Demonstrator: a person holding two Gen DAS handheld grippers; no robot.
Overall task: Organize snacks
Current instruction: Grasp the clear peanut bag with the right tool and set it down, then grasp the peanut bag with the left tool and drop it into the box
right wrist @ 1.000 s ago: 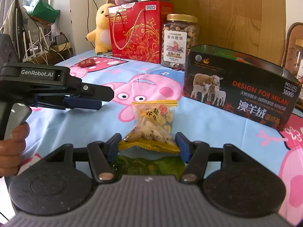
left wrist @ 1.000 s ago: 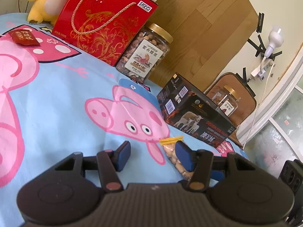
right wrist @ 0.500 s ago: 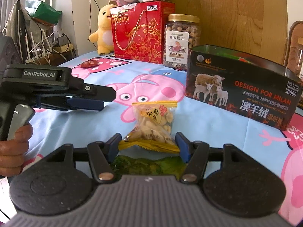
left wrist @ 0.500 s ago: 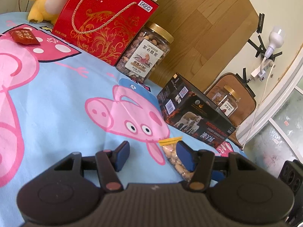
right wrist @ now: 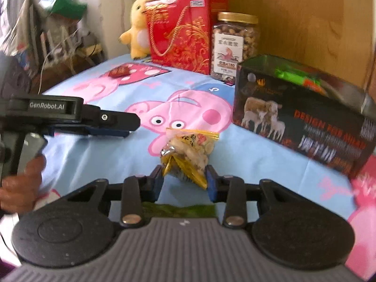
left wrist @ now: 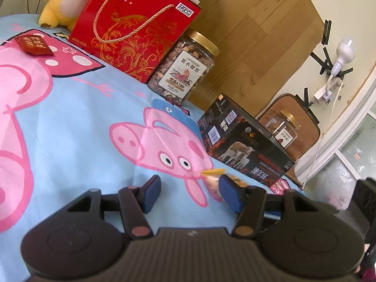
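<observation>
My right gripper (right wrist: 184,181) is shut on a clear peanut snack bag (right wrist: 190,151) with a yellow zip strip, crumpling it and holding it above the blue pig-print cloth (right wrist: 105,164). The open black box (right wrist: 303,115) with sheep pictures stands to the right and holds green and orange packets. My left gripper (left wrist: 188,193) is open and empty over the cloth; it also shows at the left of the right wrist view (right wrist: 110,129). The bag's edge (left wrist: 212,176) peeks out beside the left gripper's right finger. A small red packet (left wrist: 34,44) lies far left.
A red gift bag (left wrist: 134,30), a nut jar (left wrist: 183,70) and a yellow plush duck (left wrist: 61,0) line the back by a wooden board. A second jar (left wrist: 282,129) stands behind the black box (left wrist: 244,145). Clutter and cables sit off the cloth's left edge.
My right gripper closed on the snack bag and lifted it off the cloth, moving forward and up. My left gripper stayed open and barely moved.
</observation>
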